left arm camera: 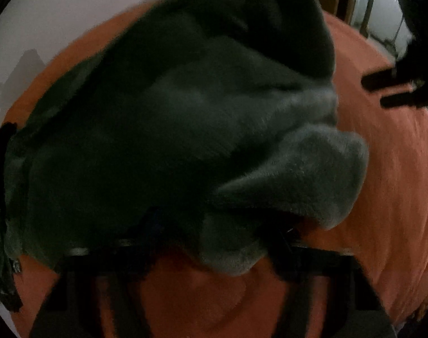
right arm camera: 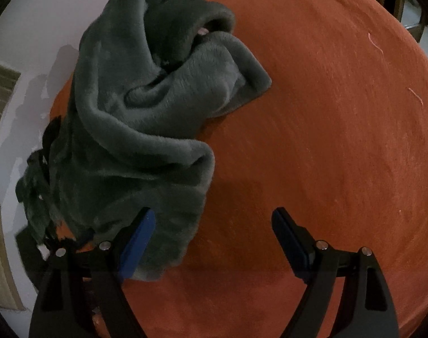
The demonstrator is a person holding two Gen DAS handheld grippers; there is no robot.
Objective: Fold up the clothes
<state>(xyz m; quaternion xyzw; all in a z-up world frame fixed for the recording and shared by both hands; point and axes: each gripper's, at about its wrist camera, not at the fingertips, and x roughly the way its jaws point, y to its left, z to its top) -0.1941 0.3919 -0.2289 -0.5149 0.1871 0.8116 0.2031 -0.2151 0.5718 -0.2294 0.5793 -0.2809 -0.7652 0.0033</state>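
Plush grey-green garment [left arm camera: 168, 129] is bunched directly over the left tool [left arm camera: 185, 242], whose fingers are hidden; whether fabric is pinched cannot be told. It lies crumpled at the orange surface [right arm camera: 326, 112] edge. Soft, limp, fairly bulky fabric is expected; a hem or corner should be taken. The right tool [right arm camera: 214, 233] is held open, empty, just beside it.

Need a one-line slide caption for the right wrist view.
Open right hand-held gripper poised beside a crumpled grey-green fleece garment on an orange cloth-covered surface.
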